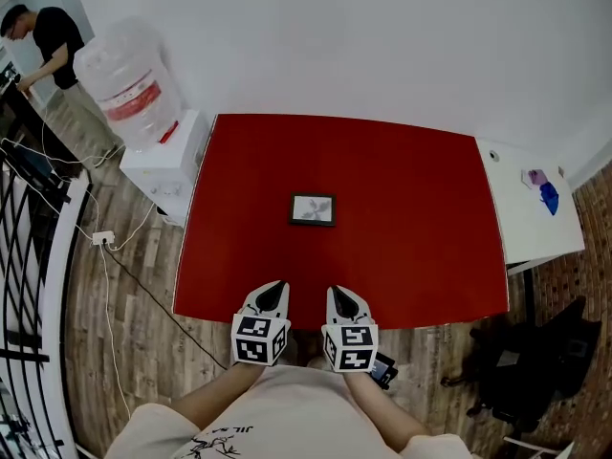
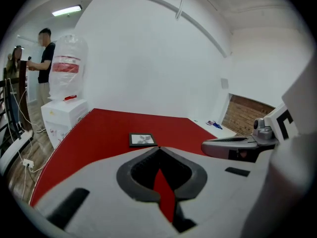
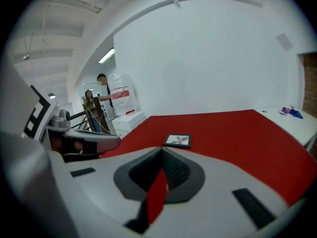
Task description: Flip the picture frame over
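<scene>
A small black picture frame (image 1: 313,208) lies flat and picture-side up near the middle of the red table (image 1: 421,256). Both grippers hover side by side over the table's near edge, well short of the frame. My left gripper (image 1: 277,287) is shut and holds nothing; in its own view the frame (image 2: 142,140) lies just beyond its closed tips (image 2: 158,148). My right gripper (image 1: 337,293) is shut too and holds nothing, with the frame (image 3: 178,140) ahead of its tips (image 3: 161,150).
A water dispenser (image 1: 129,84) on a white cabinet stands off the table's left far corner. A white side table (image 1: 531,208) with a blue item adjoins the right edge. A person (image 1: 43,41) stands far left by a black railing. Cables and a dark bag (image 1: 535,371) lie on the floor.
</scene>
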